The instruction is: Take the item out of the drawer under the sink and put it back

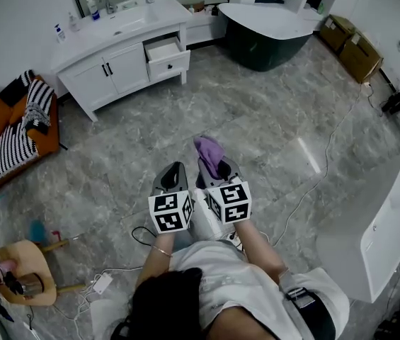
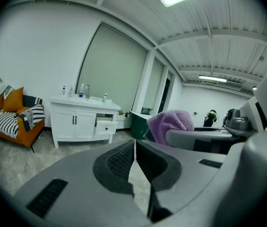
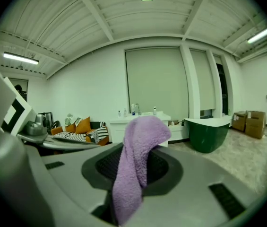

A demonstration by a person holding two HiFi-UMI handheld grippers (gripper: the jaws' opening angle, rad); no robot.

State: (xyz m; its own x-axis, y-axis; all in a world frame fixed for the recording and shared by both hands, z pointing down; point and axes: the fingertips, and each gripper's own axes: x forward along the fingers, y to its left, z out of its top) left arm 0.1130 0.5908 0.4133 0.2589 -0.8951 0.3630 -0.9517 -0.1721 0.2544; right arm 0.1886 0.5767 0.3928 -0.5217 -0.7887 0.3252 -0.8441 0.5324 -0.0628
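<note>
- Purple towel [image 3: 138, 155], the item from the drawer, hangs pinched in the jaws of the right gripper [image 1: 217, 170]. It is carried in mid-room, well apart from the sink cabinet [image 1: 111, 69].
- Its loose end droops forward over the jaws. The grip looks taken low on the cloth so the rest can trail without touching the floor [image 1: 270, 119].
- Left gripper [image 2: 134, 160] rides just beside the right, its jaws pressed together on nothing. It appears spare, free to handle the drawer front if needed.
- Drawer [image 1: 166, 52] stands pulled out at the cabinet's right side, below the worktop [image 1: 164, 9] that carries the sink [image 1: 125, 21] and a few bottles [image 1: 93, 6]. Left open like this, it is ready to take the towel again, and the return appears to be the step remaining.
- Open marble floor lies between the person and the cabinet, a clear lane for the walk.
- Dark green bathtub [image 1: 267, 30] sits near the drawer's right, so an approach from the front or the left gives more room.
- Orange sofa [image 1: 15, 133] with striped bedding bounds the left.
- Cables [image 1: 313, 183] snake across the floor to the right and near the person's feet, a likely trip hazard on any step back.
</note>
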